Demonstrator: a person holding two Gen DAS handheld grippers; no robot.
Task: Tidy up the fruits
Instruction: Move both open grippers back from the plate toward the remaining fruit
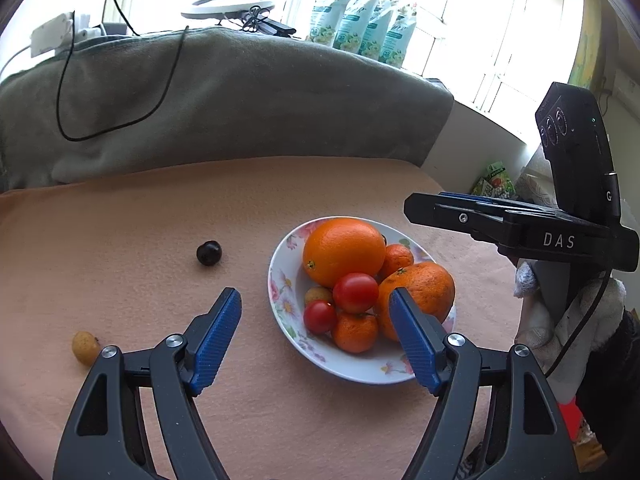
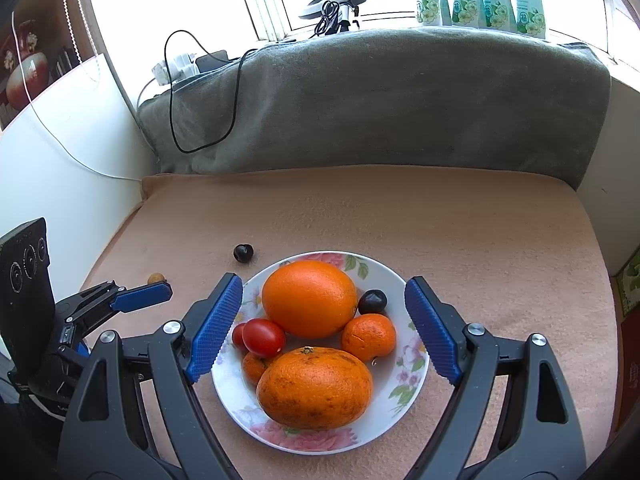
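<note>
Nearly done: two fruits off the plate

Obs. Floral plate (image 2: 394, 364) sits on the peach cloth (image 2: 460, 232), heaped with a big orange (image 2: 309, 298), a large mandarin (image 2: 315, 388), smaller mandarins, cherry tomatoes and one dark fruit. Right gripper (image 2: 324, 330) hangs over the plate, jaws released and wide, the pile framed between them, nothing held. Left gripper (image 1: 316, 334) likewise spread and empty; from its own camera the plate's near-left rim lies between the jaws, with one tomato (image 1: 319, 317) just inside the right pad.

Task items outstanding. Dark cherry (image 1: 209, 253) lies on the cloth ahead of and beyond the left jaw tip, apart from the plate. Small yellow-brown fruit (image 1: 85, 347) lies well outside the left jaw, near the gripper's base. Both appear in the right view, left of that gripper's left jaw.

Judgement. Step in hand is likely a pickup by the left gripper, which is the closer one to both strays.

Method notes.
- Centre the fruit between the pads before closing; it is round and may roll on the nap.
- Come down until the pad tips nearly meet the cloth, else the pads may ride over so small a fruit.
- Close gently; the cherry looks soft.
- Release low, into a gap at the rim, not onto the heap.
</note>
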